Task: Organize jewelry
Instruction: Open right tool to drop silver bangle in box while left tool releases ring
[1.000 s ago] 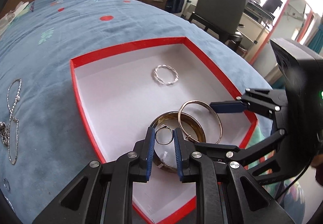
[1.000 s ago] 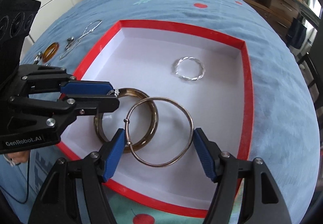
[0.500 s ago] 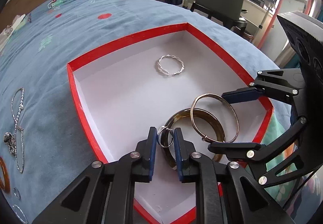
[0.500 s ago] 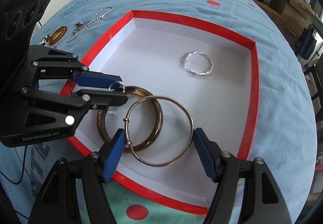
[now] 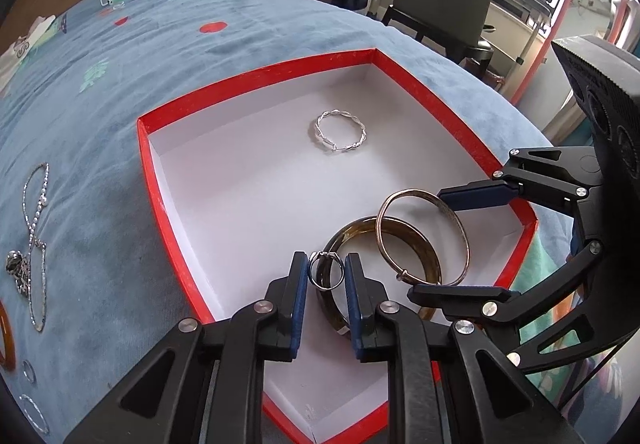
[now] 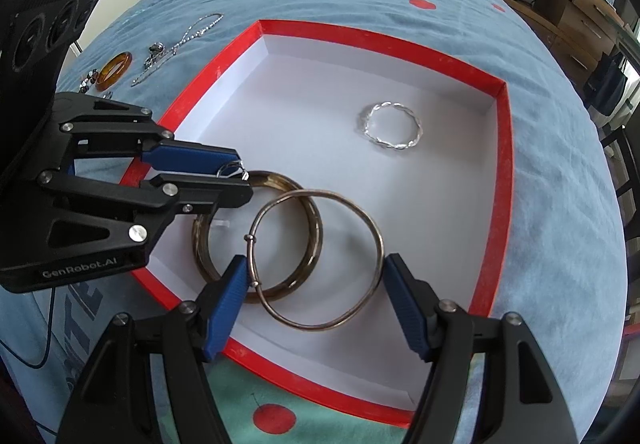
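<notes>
Left wrist view: left tongs [image 5: 326,276] are pinching a small silver ring [image 5: 327,271] over the red box [image 5: 256,73]; right tongs [image 6: 316,300] are gripping a thin bangle [image 6: 316,260] across its width, likely light, stiff and slippery.

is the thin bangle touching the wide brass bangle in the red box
Touching. In the right wrist view the thin bangle lies across the wide brass bangle, its wire resting on the rim where they overlap; no gap shows.

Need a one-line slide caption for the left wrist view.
Left gripper pinches a small silver ring above two overlapping bangles in the red-rimmed box.
</notes>
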`<state>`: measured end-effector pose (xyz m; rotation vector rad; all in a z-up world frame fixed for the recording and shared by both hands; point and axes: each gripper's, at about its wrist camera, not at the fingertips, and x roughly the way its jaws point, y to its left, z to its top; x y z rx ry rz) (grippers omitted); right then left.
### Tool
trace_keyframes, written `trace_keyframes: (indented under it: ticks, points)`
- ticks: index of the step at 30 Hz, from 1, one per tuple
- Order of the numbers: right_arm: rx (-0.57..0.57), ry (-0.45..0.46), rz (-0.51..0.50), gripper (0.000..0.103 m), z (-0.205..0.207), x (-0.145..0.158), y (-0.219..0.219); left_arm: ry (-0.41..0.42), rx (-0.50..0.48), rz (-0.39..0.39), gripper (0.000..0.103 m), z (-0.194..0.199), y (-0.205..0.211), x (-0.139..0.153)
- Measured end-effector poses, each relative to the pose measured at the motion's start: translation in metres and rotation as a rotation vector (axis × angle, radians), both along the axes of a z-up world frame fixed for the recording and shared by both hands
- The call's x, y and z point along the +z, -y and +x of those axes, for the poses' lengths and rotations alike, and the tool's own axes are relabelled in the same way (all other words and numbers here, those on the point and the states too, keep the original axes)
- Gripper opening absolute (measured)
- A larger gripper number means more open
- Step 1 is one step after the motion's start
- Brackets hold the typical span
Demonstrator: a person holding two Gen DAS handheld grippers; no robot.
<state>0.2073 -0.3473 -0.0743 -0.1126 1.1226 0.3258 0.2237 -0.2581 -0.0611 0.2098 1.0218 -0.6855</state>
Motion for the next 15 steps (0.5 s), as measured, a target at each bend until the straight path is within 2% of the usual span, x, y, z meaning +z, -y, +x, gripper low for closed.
trace_keyframes:
  ticks: [11, 15]
  points:
    - [-0.037, -0.002, 0.025, 0.067, -0.005, 0.007, 0.002, 0.012, 0.03, -0.041, 0.025, -0.009, -0.017, 0.018]
    - [-0.053, 0.007, 0.022, 0.067, -0.01, 0.015, 0.002, 0.03, 0.056, -0.063, 0.031, -0.016, -0.029, 0.031]
